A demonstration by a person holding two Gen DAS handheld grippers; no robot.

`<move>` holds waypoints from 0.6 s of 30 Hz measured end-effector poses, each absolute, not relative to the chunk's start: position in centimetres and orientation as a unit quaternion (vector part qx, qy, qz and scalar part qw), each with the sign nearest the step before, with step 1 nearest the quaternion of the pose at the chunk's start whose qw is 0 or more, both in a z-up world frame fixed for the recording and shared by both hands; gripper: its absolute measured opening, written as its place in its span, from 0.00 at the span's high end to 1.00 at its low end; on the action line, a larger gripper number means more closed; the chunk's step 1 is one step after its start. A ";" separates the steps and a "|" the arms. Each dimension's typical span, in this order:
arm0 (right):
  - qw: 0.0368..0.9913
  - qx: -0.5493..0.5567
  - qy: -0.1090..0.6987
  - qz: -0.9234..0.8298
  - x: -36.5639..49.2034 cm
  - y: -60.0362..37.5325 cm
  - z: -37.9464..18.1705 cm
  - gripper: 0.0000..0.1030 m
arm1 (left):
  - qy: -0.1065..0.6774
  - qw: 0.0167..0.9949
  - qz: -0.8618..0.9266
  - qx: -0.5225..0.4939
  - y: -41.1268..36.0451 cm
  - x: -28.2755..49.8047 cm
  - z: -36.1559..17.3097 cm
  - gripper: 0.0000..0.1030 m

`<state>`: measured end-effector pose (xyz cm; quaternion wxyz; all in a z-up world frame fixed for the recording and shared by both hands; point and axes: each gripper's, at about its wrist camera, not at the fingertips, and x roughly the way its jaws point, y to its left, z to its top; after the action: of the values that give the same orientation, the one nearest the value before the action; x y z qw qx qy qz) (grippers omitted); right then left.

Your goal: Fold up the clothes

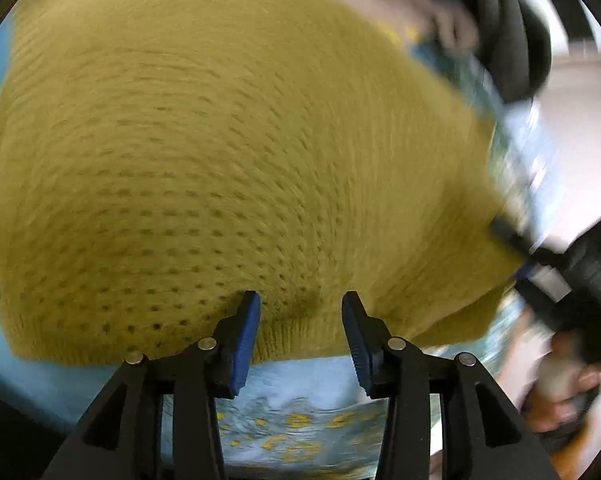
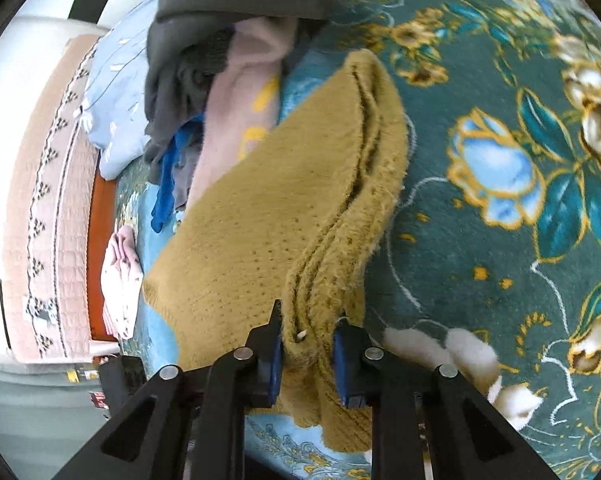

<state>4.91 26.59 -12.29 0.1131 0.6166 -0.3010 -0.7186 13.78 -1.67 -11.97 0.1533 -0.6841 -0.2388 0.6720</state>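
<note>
A mustard-yellow knitted sweater (image 1: 228,152) lies folded on a floral bedspread (image 1: 300,432). My left gripper (image 1: 300,312) is open, its blue-padded fingers just over the sweater's near ribbed hem, holding nothing. My right gripper (image 2: 306,340) is shut on a bunched, layered edge of the same sweater (image 2: 268,208), lifting it slightly off the teal floral bedspread (image 2: 480,260). The right gripper also shows in the left wrist view (image 1: 512,240) at the sweater's right corner, blurred by motion.
A pile of other clothes lies beyond the sweater: dark grey (image 2: 236,4), pink (image 2: 240,92) and blue (image 2: 168,184) garments. A pale blue pillow (image 2: 116,92) and a pink folded cloth (image 2: 120,276) lie near the bed's edge. White fluffy bits (image 2: 460,352) lie at right.
</note>
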 end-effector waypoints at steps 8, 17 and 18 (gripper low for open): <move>0.113 0.608 -0.275 -0.736 3.8 25.2 -9.8 0.79 | -0.277 0.100 0.755 -0.586 -8.4 12.5 -7.2 0.58; 0.212 0.580 -0.115 -0.778 1.3 13.8 -2.6 0.80 | -0.405 0.057 0.769 -0.492 -17.8 12.6 -7.7 0.58; 0.231 0.574 -0.089 -0.781 1.3 11.9 -1.9 0.80 | -0.411 0.043 0.772 -0.483 -18.6 12.8 -7.6 0.58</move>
<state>1.35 11.86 -1.92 0.2308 0.5738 -0.0893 -0.7807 12.77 -18.60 -7.61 0.0433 -0.4831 -0.4107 0.7720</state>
